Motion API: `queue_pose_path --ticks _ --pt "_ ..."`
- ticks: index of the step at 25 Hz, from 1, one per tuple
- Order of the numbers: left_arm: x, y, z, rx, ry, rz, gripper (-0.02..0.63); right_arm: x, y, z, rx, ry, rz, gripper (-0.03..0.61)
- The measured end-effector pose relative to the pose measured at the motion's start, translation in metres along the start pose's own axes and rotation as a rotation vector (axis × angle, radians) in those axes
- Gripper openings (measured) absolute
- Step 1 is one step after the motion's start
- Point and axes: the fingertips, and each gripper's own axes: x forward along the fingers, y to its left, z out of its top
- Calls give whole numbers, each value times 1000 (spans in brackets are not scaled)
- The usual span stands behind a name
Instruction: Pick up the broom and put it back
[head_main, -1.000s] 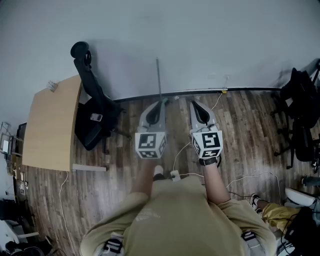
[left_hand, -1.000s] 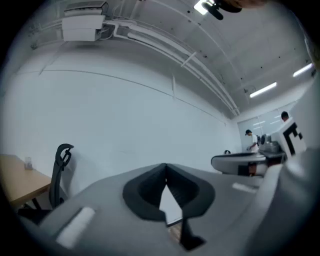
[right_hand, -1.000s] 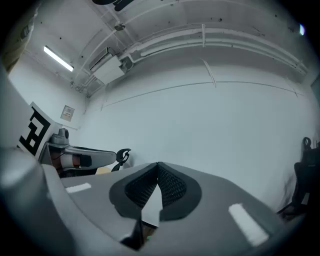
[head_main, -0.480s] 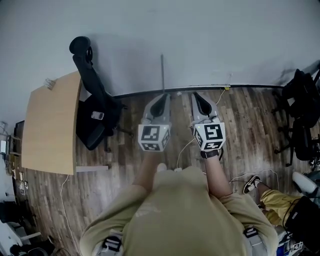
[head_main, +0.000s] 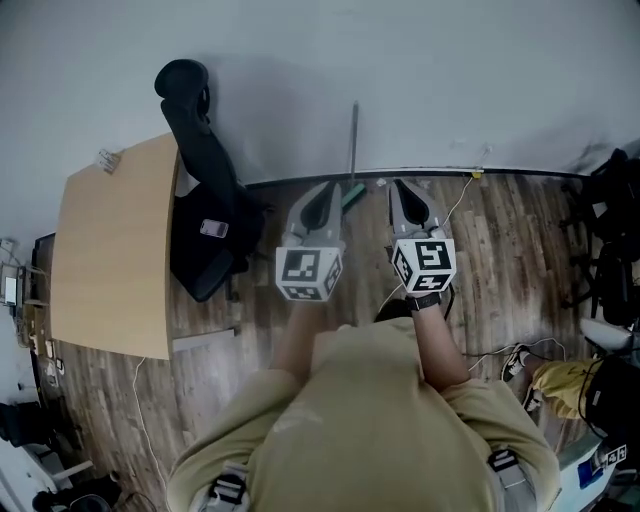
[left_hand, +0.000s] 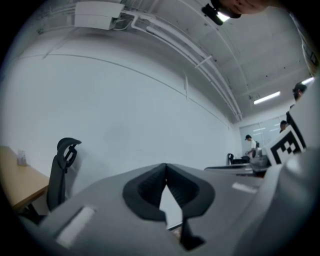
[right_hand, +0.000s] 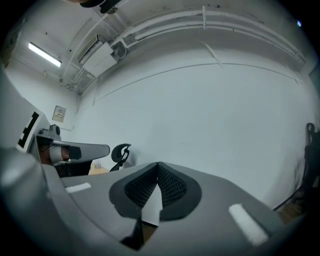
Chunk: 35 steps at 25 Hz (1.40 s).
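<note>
The broom (head_main: 354, 140) stands propped against the wall (head_main: 480, 70), just ahead of the person; the left claw (head_main: 327, 190) and right claw (head_main: 401, 186) are both closed and empty; pickup and return apparently lie ahead.

Office: desk (head_main: 110, 250), swivel chair (head_main: 205, 160), wood floor (head_main: 500, 240)

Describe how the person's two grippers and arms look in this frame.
The left gripper and right gripper are grey tapering shells with black ribbed fingers. Each carries a white cube with black square markers. The person wears a tan short-sleeved shirt and a black band on the right wrist.
</note>
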Motion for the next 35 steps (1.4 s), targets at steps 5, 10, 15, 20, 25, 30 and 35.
queue_pose_path --ticks 5,10,15,20,25,30,35 --pt "15 29 -23 -65 34 38 -2 33 2 -19 7 58 51 5" --pt "55 49 -41 -74 39 59 -2 85 -17 -42 54 85 80 5" --pt "130 79 -62 -61 64 103 -3 160 -47 -53 68 65 169 5" --pt "226 82 -72 -21 132 94 -2 235 -118 -56 66 67 177 5" --pt "296 92 -101 -62 158 70 -3 286 -178 -95 126 134 154 5" --pt "346 107 -155 -89 234 90 -2 314 -218 -138 146 225 164 5" --pt "370 144 -218 -148 338 103 -2 343 -238 -189 182 329 161 5"
